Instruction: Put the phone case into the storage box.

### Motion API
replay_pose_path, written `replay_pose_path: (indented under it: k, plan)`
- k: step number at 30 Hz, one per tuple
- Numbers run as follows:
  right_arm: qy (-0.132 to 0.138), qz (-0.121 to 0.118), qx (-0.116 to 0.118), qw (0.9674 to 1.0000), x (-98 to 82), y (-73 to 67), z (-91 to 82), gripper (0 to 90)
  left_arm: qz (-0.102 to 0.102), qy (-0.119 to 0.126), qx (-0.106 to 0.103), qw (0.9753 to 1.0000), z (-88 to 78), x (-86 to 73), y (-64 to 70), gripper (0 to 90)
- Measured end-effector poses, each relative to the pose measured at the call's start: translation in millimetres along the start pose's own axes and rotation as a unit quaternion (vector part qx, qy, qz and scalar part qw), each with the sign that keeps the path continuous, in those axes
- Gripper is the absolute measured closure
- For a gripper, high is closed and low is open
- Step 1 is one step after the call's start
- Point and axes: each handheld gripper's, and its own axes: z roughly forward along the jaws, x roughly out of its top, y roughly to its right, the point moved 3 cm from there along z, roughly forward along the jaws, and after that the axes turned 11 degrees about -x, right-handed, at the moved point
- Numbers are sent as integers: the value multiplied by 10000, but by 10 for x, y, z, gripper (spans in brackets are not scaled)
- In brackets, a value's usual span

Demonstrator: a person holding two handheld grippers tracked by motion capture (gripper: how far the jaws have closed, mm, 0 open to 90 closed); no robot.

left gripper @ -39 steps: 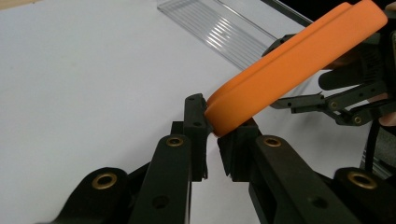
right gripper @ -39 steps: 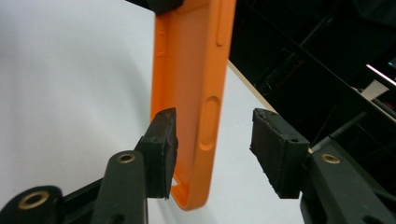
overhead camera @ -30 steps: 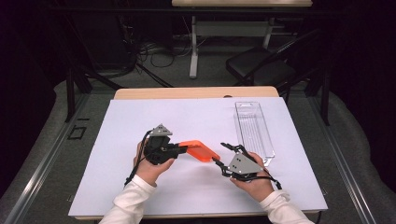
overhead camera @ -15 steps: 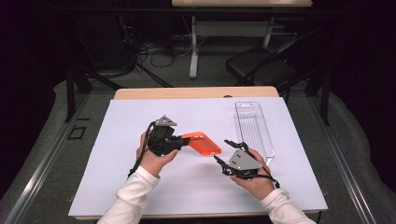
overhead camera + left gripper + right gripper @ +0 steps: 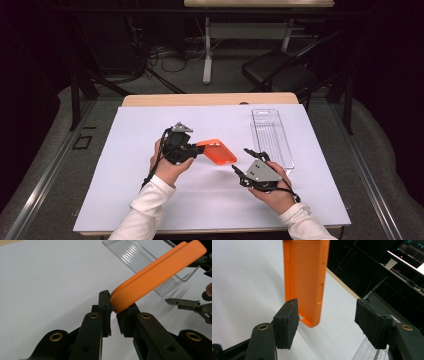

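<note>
Left hand-held gripper [image 5: 113,312] clamps the orange phone case [image 5: 155,275] — right hand-held gripper [image 5: 325,322] gapes apart.

On the tabletop [image 5: 125,200], the phone case [image 5: 218,151] lies between both grippers, the clear tray [image 5: 271,136] right of it.

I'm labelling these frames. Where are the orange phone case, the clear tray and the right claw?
orange phone case [image 5: 220,152], high view, its flat back.
clear tray [image 5: 271,134], high view, its ribbed floor.
right claw [image 5: 244,161], high view, between its tips.
</note>
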Motion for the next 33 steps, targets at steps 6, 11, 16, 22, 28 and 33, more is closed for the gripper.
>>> replay_pose_path:
  k: [6,11,16,22,28,33]
  plan:
    - [-6,-38,-42,10000,-21,-31,10,351,-40,23,-2,10000,-42,-42,-34,814]
    - [14,-10,-36,10000,-20,-52,11,351,-49,51,3,10000,-53,-52,-46,814]
    - [10,-23,-38,10000,-16,-60,3,349,-72,34,10,10000,-64,-61,-51,814]
    - [-5,-26,-45,10000,-16,-55,3,341,-81,41,10,10000,-66,-64,-42,814]
    - [-18,30,-35,10000,-1,-49,2,327,-83,11,25,10000,-50,-65,-18,814]
    - [-20,127,-139,9998,32,-34,2,245,-78,-16,34,10000,-38,-60,15,814]
